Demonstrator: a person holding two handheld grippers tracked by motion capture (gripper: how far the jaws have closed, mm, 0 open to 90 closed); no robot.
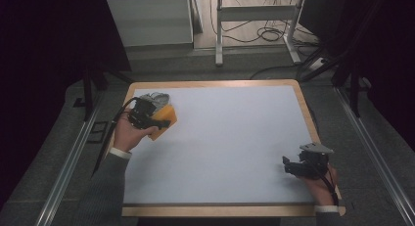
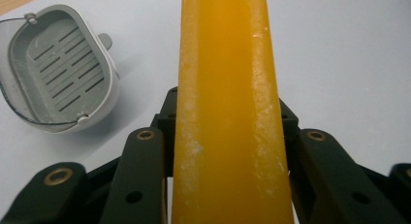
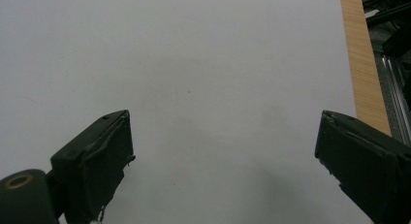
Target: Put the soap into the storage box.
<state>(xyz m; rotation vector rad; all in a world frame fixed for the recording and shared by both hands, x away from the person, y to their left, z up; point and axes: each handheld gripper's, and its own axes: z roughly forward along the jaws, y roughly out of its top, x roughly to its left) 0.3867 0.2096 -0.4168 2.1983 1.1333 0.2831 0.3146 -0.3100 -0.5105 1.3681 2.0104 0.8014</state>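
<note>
Clamping orange block (image 2: 228, 112) in our left gripper (image 1: 164, 122); grey basket (image 2: 58, 71) just left of it. Our right gripper (image 3: 223, 151) gapes wide, empty, over table (image 3: 194, 64).

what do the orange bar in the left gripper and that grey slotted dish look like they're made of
Orange bar: likely soap or a waxy solid; smooth, slightly translucent, with whitish powdery scuffs along its edges. It sits clamped in the left gripper.

Grey slotted dish: looks like moulded plastic, matte grey, with even drain slots, rounded corners and a thin wire handle that seems to be metal.
</note>
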